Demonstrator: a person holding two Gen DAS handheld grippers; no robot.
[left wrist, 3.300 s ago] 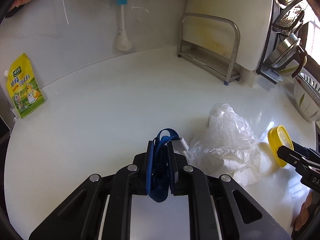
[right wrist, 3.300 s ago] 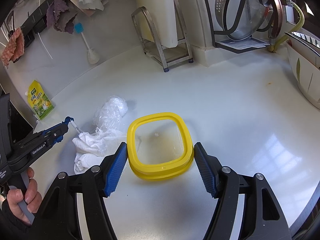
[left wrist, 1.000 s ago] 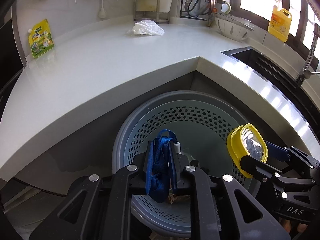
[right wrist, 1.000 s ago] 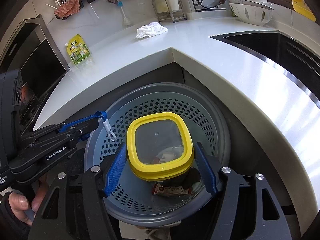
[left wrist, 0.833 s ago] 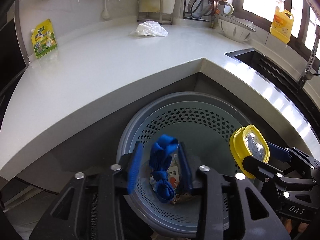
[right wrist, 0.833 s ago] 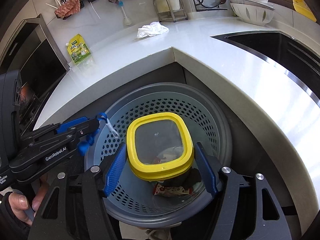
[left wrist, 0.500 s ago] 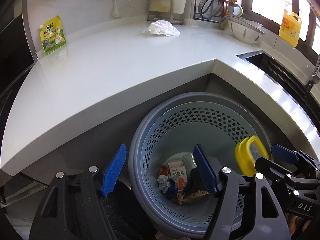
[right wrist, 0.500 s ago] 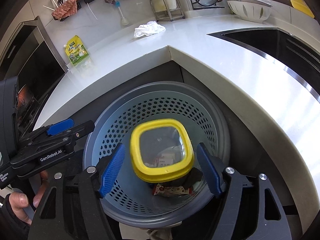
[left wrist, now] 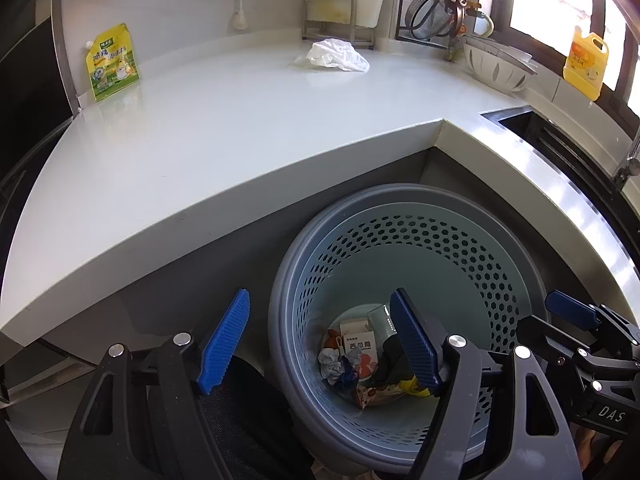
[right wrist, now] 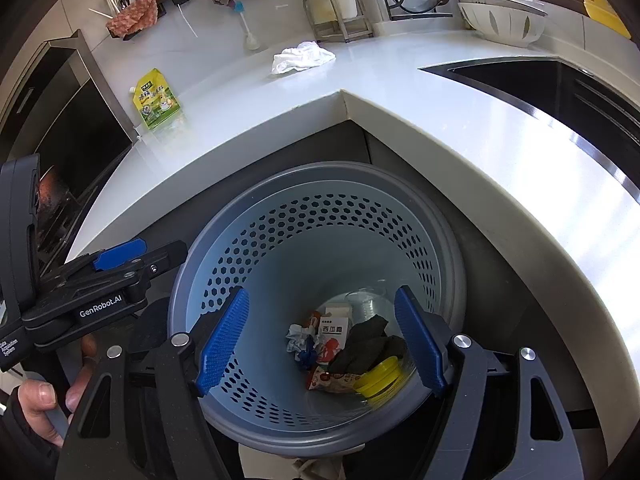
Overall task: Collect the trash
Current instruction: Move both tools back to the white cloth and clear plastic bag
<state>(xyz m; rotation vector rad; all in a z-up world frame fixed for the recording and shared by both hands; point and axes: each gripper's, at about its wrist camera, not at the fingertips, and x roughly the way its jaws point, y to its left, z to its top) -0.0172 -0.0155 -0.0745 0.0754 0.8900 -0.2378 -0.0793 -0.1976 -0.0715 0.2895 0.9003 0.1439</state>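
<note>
Yellow pouch [left wrist: 112,62], colander [left wrist: 496,68], detergent jug [left wrist: 584,64]

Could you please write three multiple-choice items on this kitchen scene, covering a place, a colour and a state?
1. Where is the yellow lid?
A. on the counter
B. at the bottom of the bin
C. in the right gripper

2. What colour is the bin inside?
A. light blue
B. red
C. black

3. How is the left gripper?
A. shut on a cloth
B. shut, empty
C. open, empty

Answers: 1 B, it lies among the rubbish in the bin; 2 A, the perforated wall is light blue; 3 C, its blue pads stand wide apart with nothing between them.
</note>
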